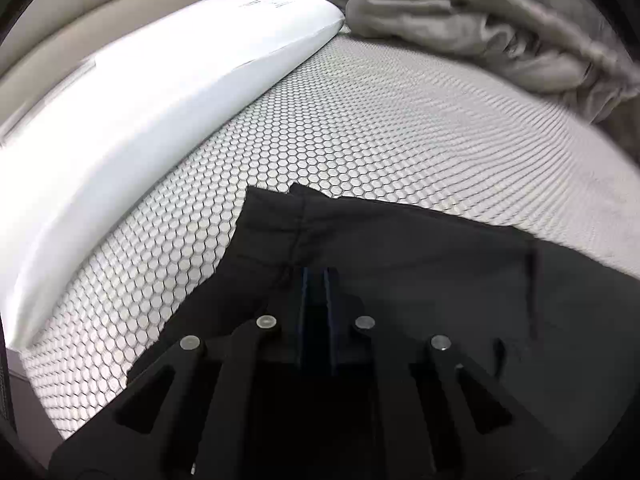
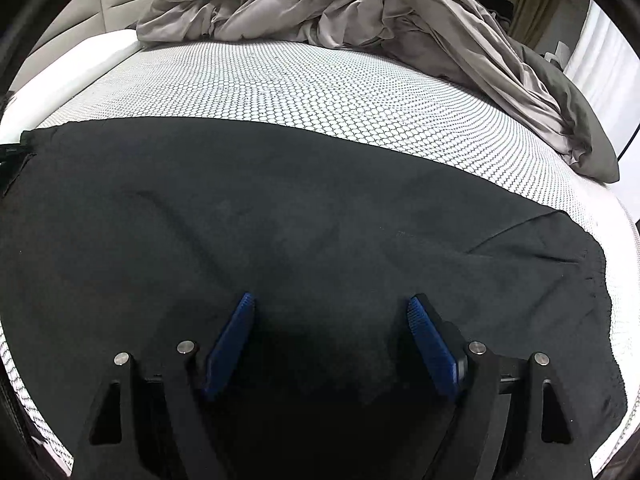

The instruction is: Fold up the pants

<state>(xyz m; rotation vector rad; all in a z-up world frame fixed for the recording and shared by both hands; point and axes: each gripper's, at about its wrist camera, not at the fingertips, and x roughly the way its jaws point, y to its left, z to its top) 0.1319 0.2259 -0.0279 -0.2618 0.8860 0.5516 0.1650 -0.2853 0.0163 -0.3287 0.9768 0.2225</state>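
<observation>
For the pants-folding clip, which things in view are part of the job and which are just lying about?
Part of the job:
- black pants, spread flat on the bed
- left gripper, jaws closed on the pants' fabric
- right gripper, jaws open over the pants

Lying about:
- grey duvet, bunched up
- white pillow
- honeycomb-patterned mattress cover

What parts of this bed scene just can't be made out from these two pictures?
- Left wrist view: the left tongs cover the black pants fold beneath them; whether cloth is pinched is unclear.
- Left wrist view: the grey duvet is motion-blurred.
- Right wrist view: the pants run off the lower edge, behind the right tongs.
</observation>
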